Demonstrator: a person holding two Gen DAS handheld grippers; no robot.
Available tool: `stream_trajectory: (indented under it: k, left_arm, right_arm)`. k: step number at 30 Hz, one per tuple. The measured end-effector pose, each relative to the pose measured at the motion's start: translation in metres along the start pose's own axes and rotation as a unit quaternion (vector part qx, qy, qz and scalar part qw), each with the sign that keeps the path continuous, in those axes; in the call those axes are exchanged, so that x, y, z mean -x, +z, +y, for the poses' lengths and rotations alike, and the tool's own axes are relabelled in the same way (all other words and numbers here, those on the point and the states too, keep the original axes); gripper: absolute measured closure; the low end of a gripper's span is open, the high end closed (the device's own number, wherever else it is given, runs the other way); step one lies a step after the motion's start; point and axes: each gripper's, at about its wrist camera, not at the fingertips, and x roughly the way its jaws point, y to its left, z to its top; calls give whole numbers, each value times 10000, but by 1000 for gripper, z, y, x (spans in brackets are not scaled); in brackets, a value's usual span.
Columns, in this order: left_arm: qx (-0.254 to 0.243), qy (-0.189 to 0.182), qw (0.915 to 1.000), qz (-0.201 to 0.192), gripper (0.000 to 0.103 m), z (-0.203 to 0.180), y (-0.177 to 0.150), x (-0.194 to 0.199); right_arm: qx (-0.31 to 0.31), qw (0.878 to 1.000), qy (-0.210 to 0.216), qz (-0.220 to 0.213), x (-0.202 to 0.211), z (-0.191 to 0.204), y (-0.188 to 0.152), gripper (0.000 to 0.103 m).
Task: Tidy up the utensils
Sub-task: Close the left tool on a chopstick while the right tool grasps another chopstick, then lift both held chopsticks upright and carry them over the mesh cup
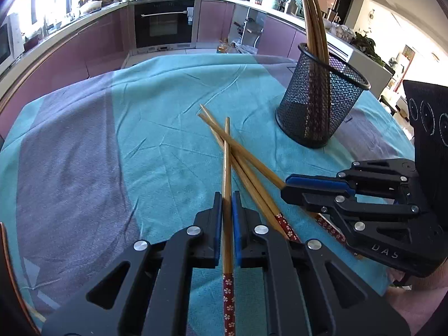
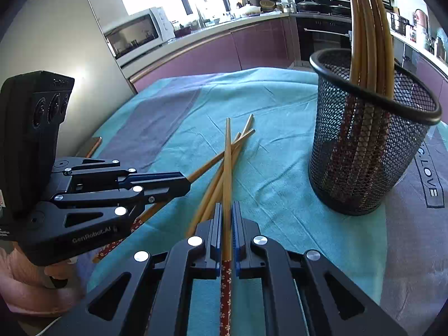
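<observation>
Mesh cup [image 2: 369, 140] right of crossed chopsticks [image 2: 215, 173], each tool [image 1: 226, 201] [image 2: 227, 210] clamping one

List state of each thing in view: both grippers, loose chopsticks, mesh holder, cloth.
left gripper: shut on one chopstick.
right gripper: shut on another chopstick.
loose chopsticks: two more, crossed flat on the cloth.
mesh holder: upright, several chopsticks standing in it, leaning.
oven: door closed.
tablecloth: spread, creased.
</observation>
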Motion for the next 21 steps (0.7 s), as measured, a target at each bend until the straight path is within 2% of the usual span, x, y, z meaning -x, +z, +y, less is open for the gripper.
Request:
stream_trajectory:
  k: [12,16,21]
  left_arm:
    - [-88,-115,9997,177,93,3,10,-13]
    - [-72,-220,9996,139,95,1,11,-8]
    - [-106,-356,9993,-101,95,-1,14,12]
  right_arm:
    - [-26,10000,8,-5,-5,-2,3,97]
    - [-33,9998,67,-185,7,-3,2,97]
    - [-28,9986,179,-500,34,-7,3,97]
